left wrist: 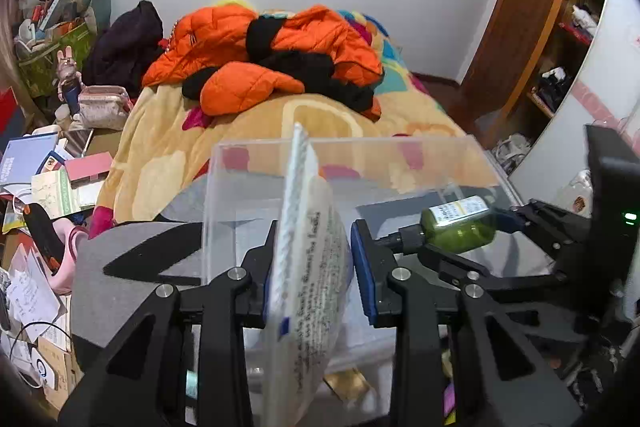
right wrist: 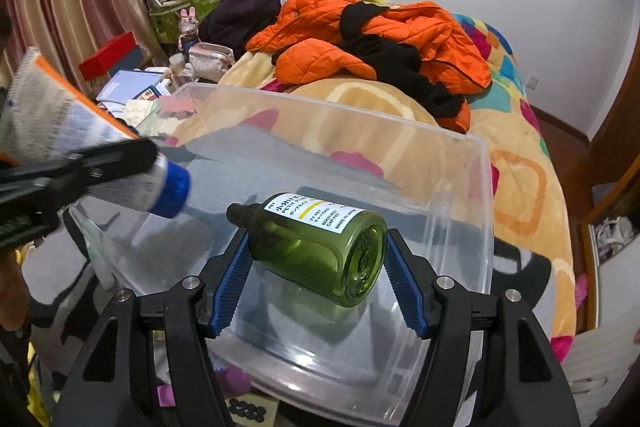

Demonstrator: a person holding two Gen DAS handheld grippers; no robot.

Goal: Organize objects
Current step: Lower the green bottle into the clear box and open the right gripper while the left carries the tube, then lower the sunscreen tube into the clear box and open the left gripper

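Green bottle [right wrist: 320, 247] lies clamped sideways between the right tool [right wrist: 316, 275] pads.

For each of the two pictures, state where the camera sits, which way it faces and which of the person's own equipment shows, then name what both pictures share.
Left wrist view: sits on the left hand-held gripper, facing the bed; its fingers pinch a white tube; the right hand-held gripper shows at right.
Right wrist view: sits on the right hand-held gripper, facing the bed; its fingers clamp a green bottle; the left enters at left.
Shared: clear plastic bin, orange jacket, tube, bottle.
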